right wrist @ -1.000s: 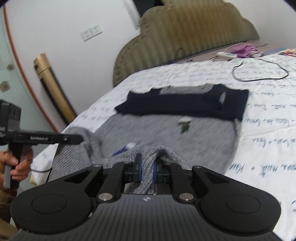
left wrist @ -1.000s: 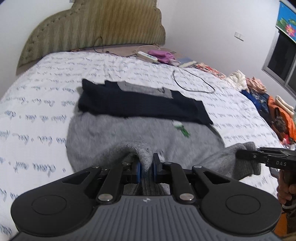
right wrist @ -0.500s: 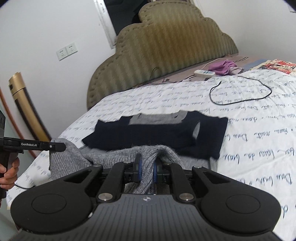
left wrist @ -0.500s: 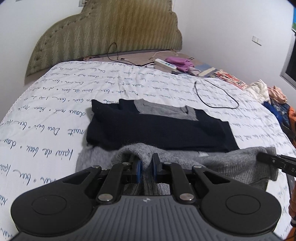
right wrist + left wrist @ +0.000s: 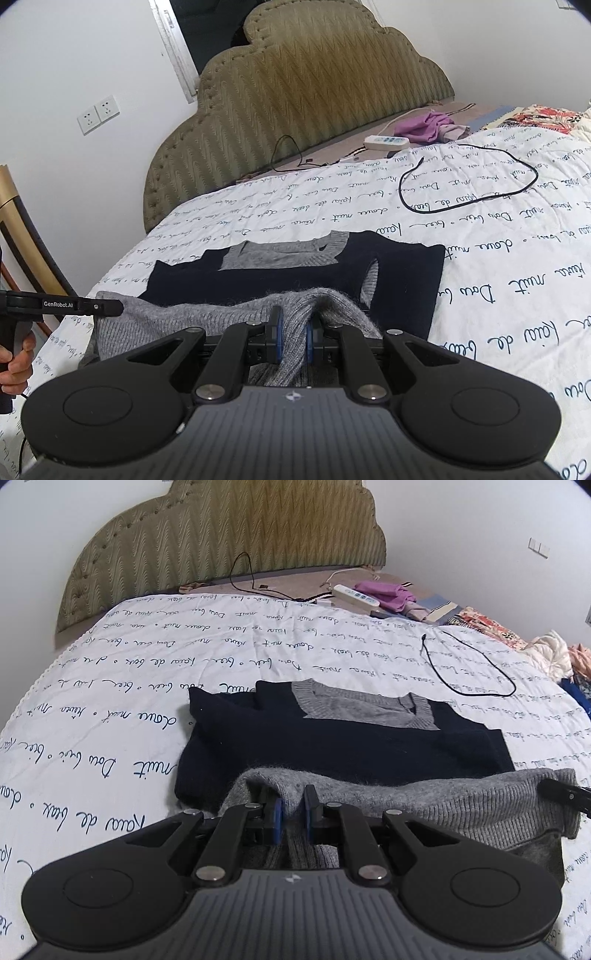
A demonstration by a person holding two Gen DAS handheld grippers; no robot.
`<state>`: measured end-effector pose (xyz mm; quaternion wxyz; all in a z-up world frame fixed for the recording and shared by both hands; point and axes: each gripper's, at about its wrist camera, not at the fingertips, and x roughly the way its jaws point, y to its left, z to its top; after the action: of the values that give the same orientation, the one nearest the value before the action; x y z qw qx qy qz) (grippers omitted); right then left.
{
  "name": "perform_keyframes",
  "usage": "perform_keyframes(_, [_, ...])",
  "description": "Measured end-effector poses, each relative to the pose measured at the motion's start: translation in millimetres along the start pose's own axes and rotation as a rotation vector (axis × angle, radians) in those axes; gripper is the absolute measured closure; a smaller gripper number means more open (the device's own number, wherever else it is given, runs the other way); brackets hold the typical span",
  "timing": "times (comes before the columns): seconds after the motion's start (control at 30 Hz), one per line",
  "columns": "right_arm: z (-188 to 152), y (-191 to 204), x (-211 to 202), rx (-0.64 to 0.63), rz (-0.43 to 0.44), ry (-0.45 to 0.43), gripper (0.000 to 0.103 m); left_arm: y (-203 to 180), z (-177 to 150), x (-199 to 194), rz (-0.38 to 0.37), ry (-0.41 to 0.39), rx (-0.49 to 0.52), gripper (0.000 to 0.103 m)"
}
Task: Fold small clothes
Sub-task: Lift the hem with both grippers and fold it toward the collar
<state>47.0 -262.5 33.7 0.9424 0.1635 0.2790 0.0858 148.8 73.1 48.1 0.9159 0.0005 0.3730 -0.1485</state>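
Sweater, grey with navy sleeves folded across it, lies widthwise on the bed. Left gripper and right gripper each pinch its hem, apparently level, with the collar directly ahead of both.

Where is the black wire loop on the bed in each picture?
Left wrist view: the wire loop lies on the sheet at upper right, beyond the dark sweater.
Right wrist view: the wire loop lies at upper right, past the dark sweater.
Shared landmark: the white power strip near the headboard, beyond the loop.
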Motion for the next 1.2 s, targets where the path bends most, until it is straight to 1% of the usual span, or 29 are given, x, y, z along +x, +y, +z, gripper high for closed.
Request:
perform_keyframes(0.27, [4.7, -3.4, 12.9, 0.001, -0.021, 0.0, 0.088, -1.0, 10.1, 12.9, 0.017, 0.009, 0.018, 0.092])
perform_keyframes(0.43, [8.5, -7.7, 17.8, 0.019, -0.029, -0.005, 0.088, 0.8, 15.5, 21.8, 0.027, 0.015, 0.012, 0.092])
perform_keyframes(0.67, [15.1, -19.5, 26.3, 0.047, -0.066, -0.02, 0.088, 4.8, 23.9, 40.8, 0.048, 0.025, -0.012, 0.092])
perform_keyframes(0.77, [14.4, -23.0, 29.4, 0.049, -0.066, 0.003, 0.088, 4.3, 20.7, 47.4, 0.055, 0.036, -0.001, 0.092])
perform_keyframes(0.83, [12.5, -25.3, 28.5, 0.055, -0.058, 0.019, 0.083, 4.1, 17.8, 51.2, 0.054, 0.047, 0.013, 0.092])
perform_keyframes(0.9, [9.6, -27.1, 29.2, 0.047, -0.074, 0.034, 0.083, 5.8, 16.2, 54.6, 0.052, 0.057, 0.008, 0.092])
perform_keyframes(0.97, [6.3, -31.2, 32.3, 0.056, -0.086, 0.053, 0.083, 7.7, 15.4, 57.2, 0.04, 0.068, 0.003, 0.092])
perform_keyframes(1.03, [3.5, -37.3, 36.6, 0.094, -0.077, 0.077, 0.083, 10.2, 14.0, 57.2, 0.021, 0.07, -0.001, 0.092])
perform_keyframes(1.07, [1.7, -40.5, 38.7, 0.117, -0.065, 0.09, 0.082, 11.6, 13.0, 56.7, 0.011, 0.074, 0.001, 0.092])
perform_keyframes(1.1, [-0.7, -43.5, 40.7, 0.139, -0.051, 0.103, 0.077, 13.5, 11.6, 55.7, 0.003, 0.076, 0.0, 0.091])
perform_keyframes(1.13, [-3.7, -46.1, 42.6, 0.156, -0.038, 0.116, 0.068, 15.5, 10.4, 54.5, -0.006, 0.08, -0.002, 0.091])
perform_keyframes(1.2, [-10.2, -49.2, 45.4, 0.179, -0.024, 0.14, 0.06, 21.5, 6.4, 51.5, -0.032, 0.092, -0.022, 0.089])
